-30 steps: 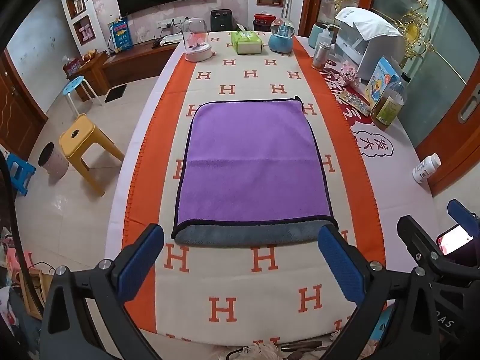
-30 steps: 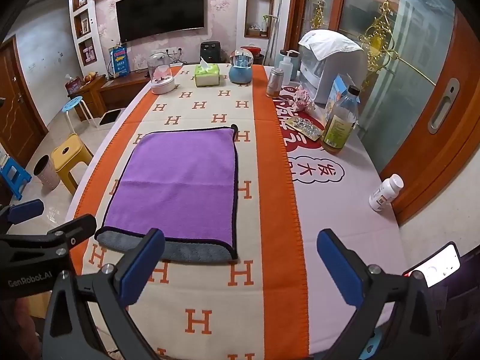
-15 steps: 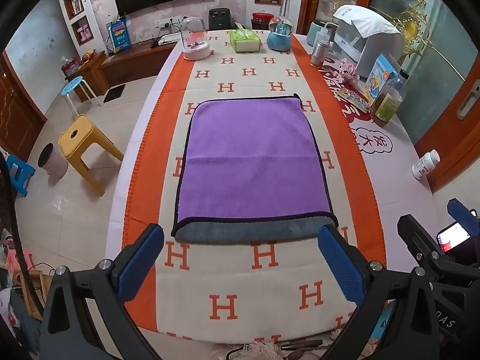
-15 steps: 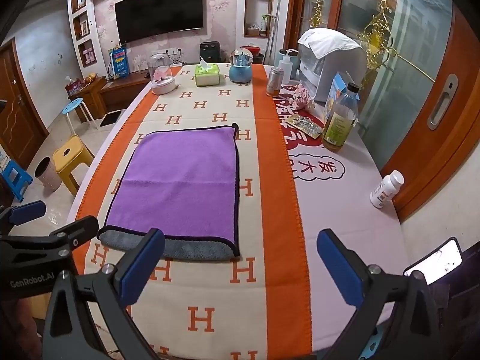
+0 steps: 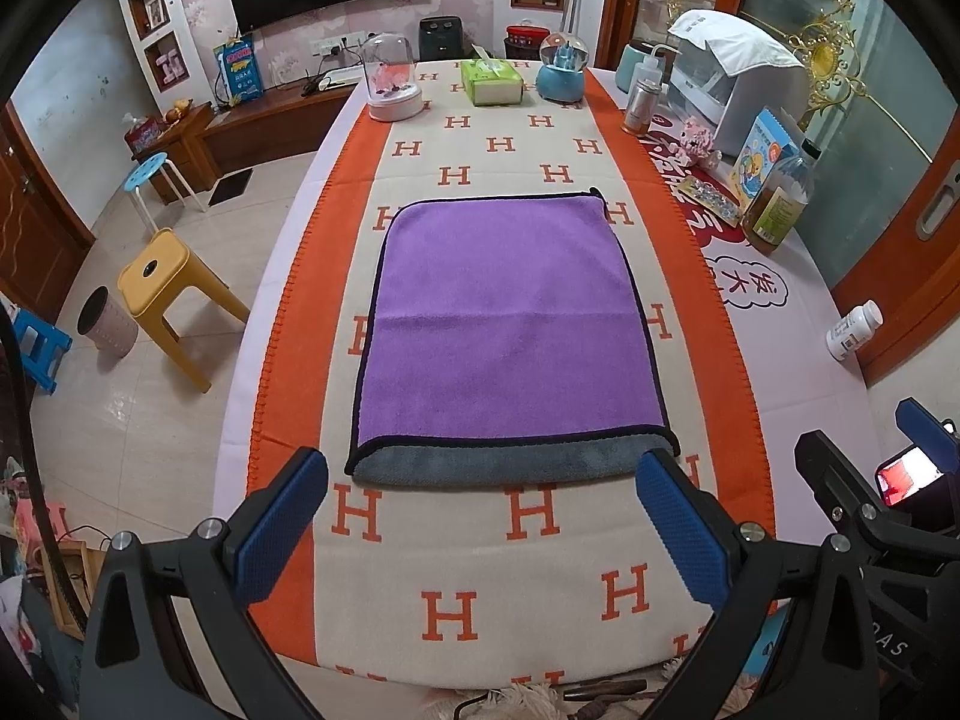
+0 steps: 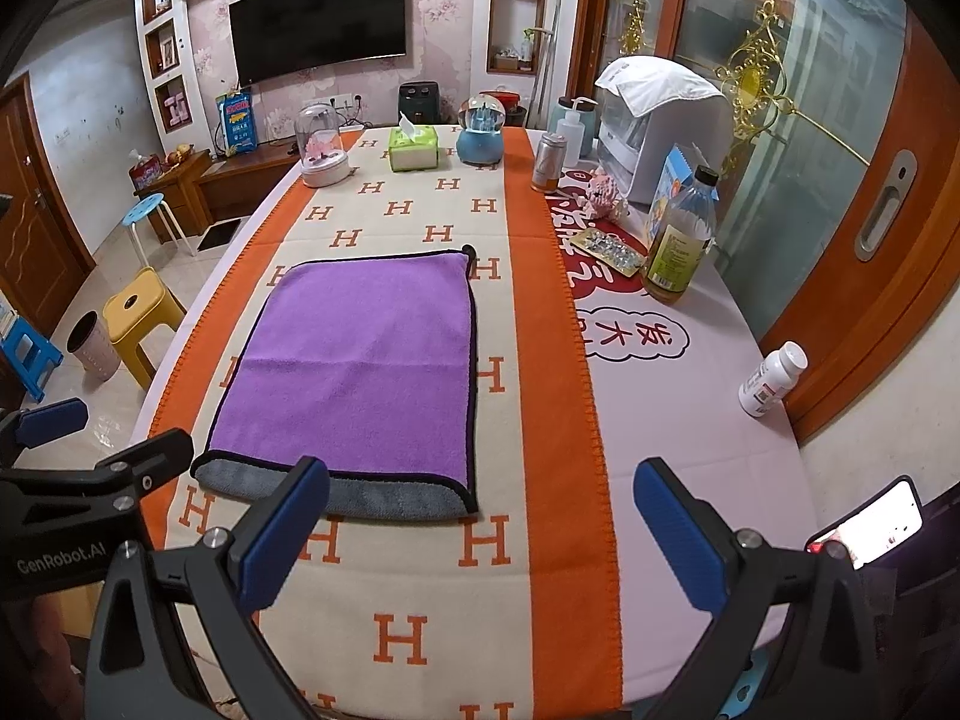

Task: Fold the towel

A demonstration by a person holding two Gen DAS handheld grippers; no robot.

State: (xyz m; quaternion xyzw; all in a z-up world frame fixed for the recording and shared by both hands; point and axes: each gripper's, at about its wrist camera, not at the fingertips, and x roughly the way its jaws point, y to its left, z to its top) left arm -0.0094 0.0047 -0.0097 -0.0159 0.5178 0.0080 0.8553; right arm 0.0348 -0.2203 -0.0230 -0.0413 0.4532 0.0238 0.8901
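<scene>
We are holding the left gripper [image 5: 480,516] above the near end of the table, its blue fingers [image 5: 282,516] spread wide apart and pinching nothing. We are holding the right gripper [image 6: 480,528] beside it, further toward the right side of the table, its jaws likewise standing wide open and gripping nothing.

The towel [image 5: 510,324] is lying flat on the blanket [image 5: 468,600], which is patterned with the letter H and edged in orange, roughly in the middle of the table. Its purple side is facing up, and a strip of its grey side is showing along the near edge, where the purple layer is stopping short. A small dark loop is sticking out at the far right corner. Neither gripper is touching the towel; the left one is hovering just short of its near edge.

At the far end a tissue box [image 5: 491,83] is standing between a glass dome [image 5: 391,81] and a snow globe [image 5: 561,69]. Along the right side an oil bottle [image 6: 681,240] is standing upright and a pill bottle [image 6: 774,378] is lying near the table's edge.
</scene>
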